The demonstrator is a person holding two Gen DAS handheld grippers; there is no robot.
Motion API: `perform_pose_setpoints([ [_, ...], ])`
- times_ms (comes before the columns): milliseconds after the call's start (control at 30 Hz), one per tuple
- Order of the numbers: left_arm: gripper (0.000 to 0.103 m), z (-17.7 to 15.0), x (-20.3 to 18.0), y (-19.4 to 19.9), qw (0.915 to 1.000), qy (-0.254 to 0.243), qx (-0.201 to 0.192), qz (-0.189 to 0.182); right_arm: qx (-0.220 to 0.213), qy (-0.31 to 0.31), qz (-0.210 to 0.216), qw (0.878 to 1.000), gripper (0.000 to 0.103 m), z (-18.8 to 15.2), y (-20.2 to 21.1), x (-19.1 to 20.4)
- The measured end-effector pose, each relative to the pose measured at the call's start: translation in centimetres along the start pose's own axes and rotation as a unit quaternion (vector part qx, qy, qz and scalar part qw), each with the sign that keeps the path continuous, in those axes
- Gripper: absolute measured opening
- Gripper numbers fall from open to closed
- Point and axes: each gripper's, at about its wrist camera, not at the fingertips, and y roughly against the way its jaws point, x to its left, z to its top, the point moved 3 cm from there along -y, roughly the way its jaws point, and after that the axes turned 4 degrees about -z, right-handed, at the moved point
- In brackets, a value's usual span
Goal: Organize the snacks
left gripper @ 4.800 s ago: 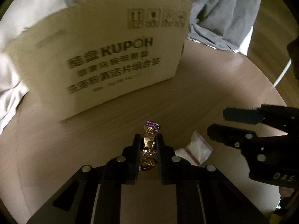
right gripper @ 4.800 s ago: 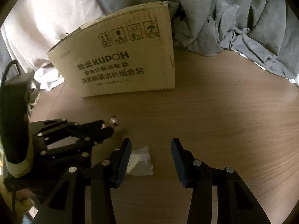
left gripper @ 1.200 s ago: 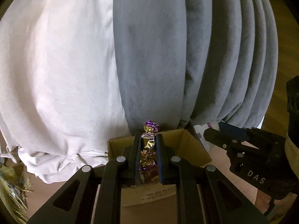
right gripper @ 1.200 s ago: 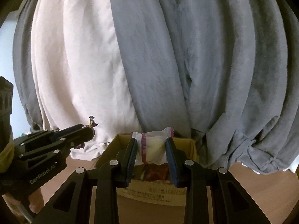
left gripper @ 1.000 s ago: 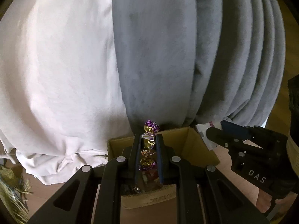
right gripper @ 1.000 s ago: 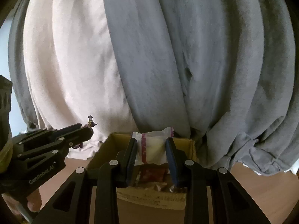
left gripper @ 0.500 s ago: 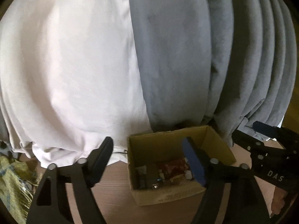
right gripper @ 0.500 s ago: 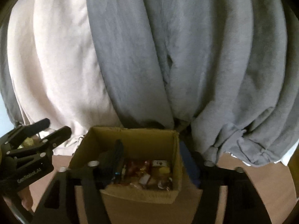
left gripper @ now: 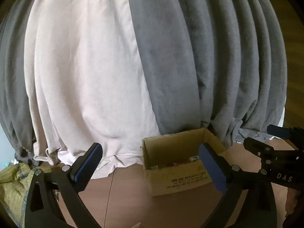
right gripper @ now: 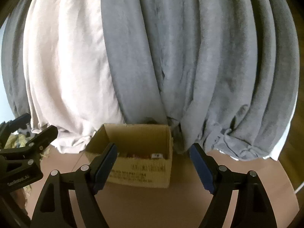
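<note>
**Both grippers empty, snacks in the box**

While the cardboard box (right gripper: 136, 163) stands open on the brown wooden table (right gripper: 180, 205), both grippers hang over the near part of the tabletop with nothing between their fingers. At the far left of the left wrist view a yellowish woven bag (left gripper: 11, 186) lies at the table's edge, below a pale cream curtain (left gripper: 81, 76). Next comes the left gripper (left gripper: 150, 165), its jaws having just been opening and now spread very wide; the box sits beyond it, showing just inside and behind the right fingertip rather than centred in the gap. Grey curtains (left gripper: 218, 66) hang directly behind the box, their hems bunched on the table.

Inside the box, small snack packets (right gripper: 144, 155) lie on the bottom, reddish and white wrappers only partly visible over the front wall; what they are I cannot tell. Further right, the right gripper (right gripper: 153, 163) also stands wide apart, its jaws having just been opening, and the box lies beyond it, between its blue-padded fingertips (right gripper: 201, 169) but shifted toward the left one. Neither gripper touches the box. Printed text marks its front wall, too blurred to read.
</note>
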Motion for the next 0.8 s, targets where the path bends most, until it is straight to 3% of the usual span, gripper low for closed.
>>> perform_pose_setpoints([
  [500,0.103,-3.7,0.3,6.0,0.9985,0.042,0.03,-0.019,0.009,0.029,-0.002,1.0,0.08,-3.9,6.5,0.9],
  [800,0.103,-5.1,-0.2,8.1,0.9993,0.023,0.028,-0.01,0.018,0.026,0.015,0.999,0.08,-5.6,8.2,1.5],
])
